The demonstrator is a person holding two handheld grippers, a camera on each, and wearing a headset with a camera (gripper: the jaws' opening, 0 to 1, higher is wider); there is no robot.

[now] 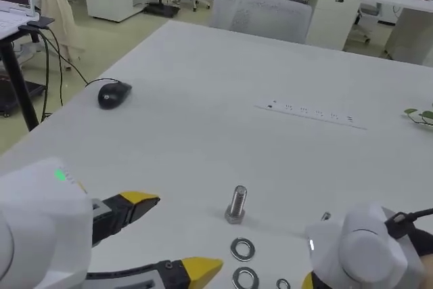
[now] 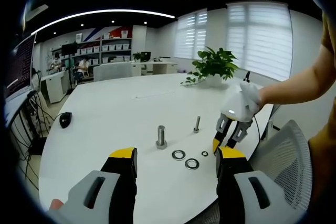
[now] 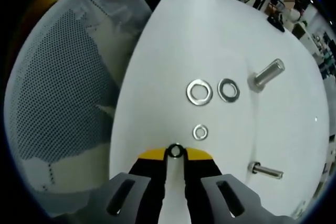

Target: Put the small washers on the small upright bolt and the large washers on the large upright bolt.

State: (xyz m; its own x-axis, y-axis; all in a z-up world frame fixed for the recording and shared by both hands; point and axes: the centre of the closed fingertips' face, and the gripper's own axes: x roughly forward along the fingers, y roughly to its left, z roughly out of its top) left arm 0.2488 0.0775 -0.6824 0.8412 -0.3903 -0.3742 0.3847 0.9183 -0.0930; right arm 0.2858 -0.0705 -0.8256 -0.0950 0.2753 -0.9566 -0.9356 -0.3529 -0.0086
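The large upright bolt [image 1: 235, 204] stands on the white table [image 1: 203, 120], and the small upright bolt [image 1: 325, 216] is to its right. Two large washers [image 1: 242, 249] [image 1: 245, 277] and one small washer [image 1: 283, 283] lie flat in front of them. In the right gripper view, my right gripper [image 3: 175, 154] is shut on a small washer [image 3: 175, 151], low over the table's near edge, short of the loose small washer [image 3: 200, 131]. My left gripper [image 1: 172, 235] is open and holds nothing, left of the washers [image 2: 178, 155]. The right gripper [image 2: 224, 141] also appears in the left gripper view.
A black mouse [image 1: 114, 94] lies far left on the table and a flush power strip [image 1: 311, 113] runs across the middle. A grey mesh chair [image 3: 63, 87] is against the near edge. A potted plant [image 2: 212, 64] stands at the table's far end.
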